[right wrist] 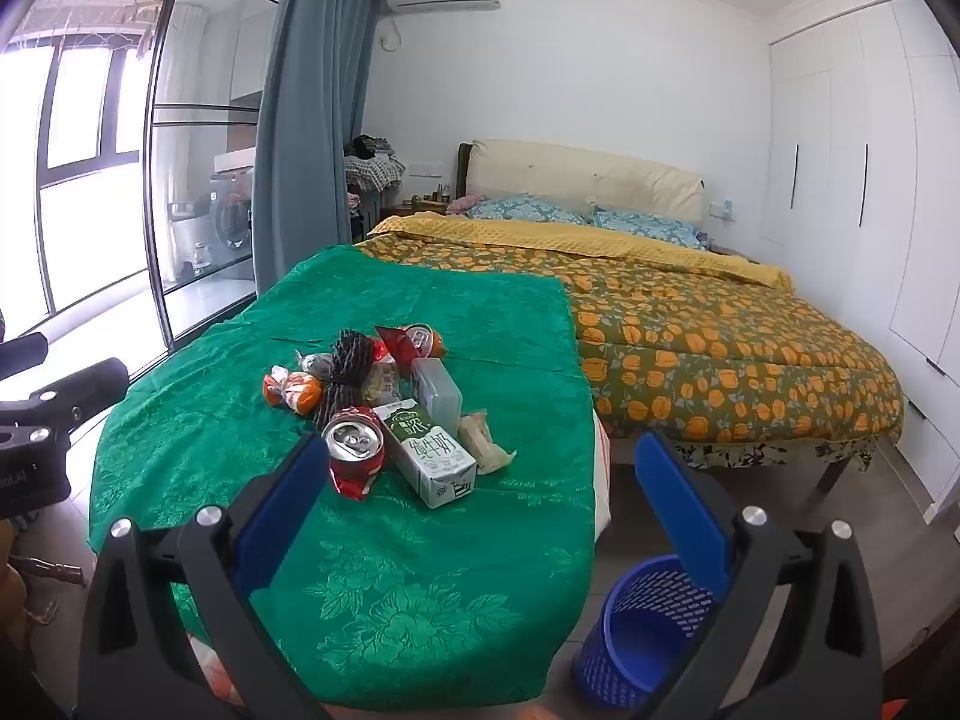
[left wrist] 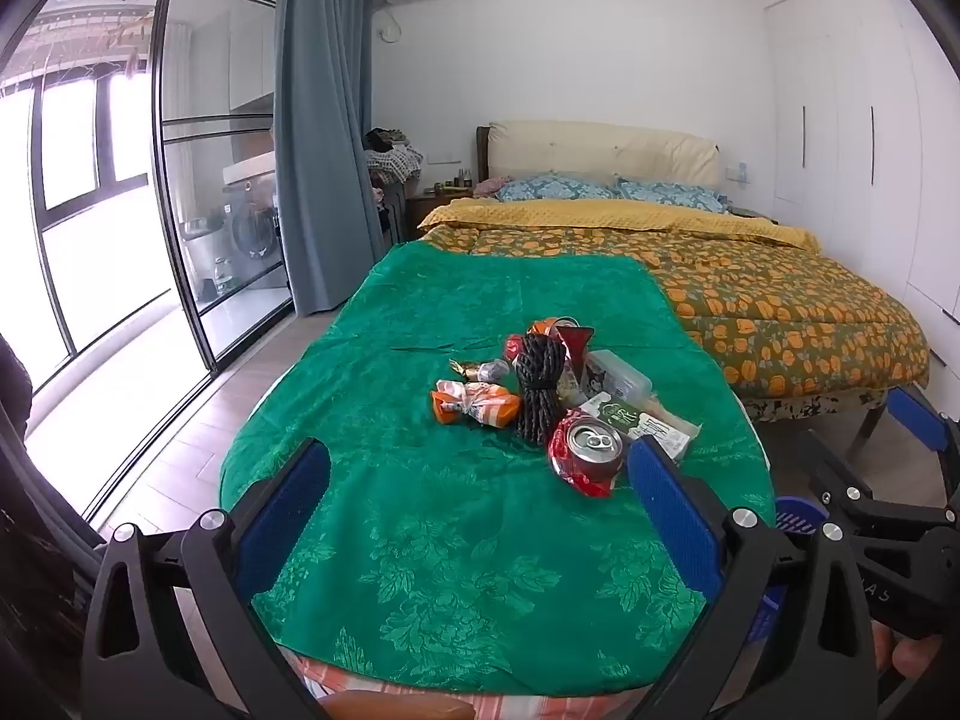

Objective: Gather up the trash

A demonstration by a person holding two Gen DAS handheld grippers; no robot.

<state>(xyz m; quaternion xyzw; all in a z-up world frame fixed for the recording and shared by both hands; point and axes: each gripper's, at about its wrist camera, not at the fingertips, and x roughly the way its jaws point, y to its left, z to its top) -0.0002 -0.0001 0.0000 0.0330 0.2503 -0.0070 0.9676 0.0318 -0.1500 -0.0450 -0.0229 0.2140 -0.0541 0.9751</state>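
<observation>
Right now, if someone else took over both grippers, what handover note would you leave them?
Left gripper: open, holding nothing, above the near part of the green cloth.
Right gripper: open, holding nothing, near the table's right edge.
Trash sits in one pile mid-table: crushed red can, milk carton, black rope bundle, orange wrapper, clear plastic box.
Blue basket stands on the floor at the right, looking empty.
Done: nothing visible. Left: the whole pile.
</observation>
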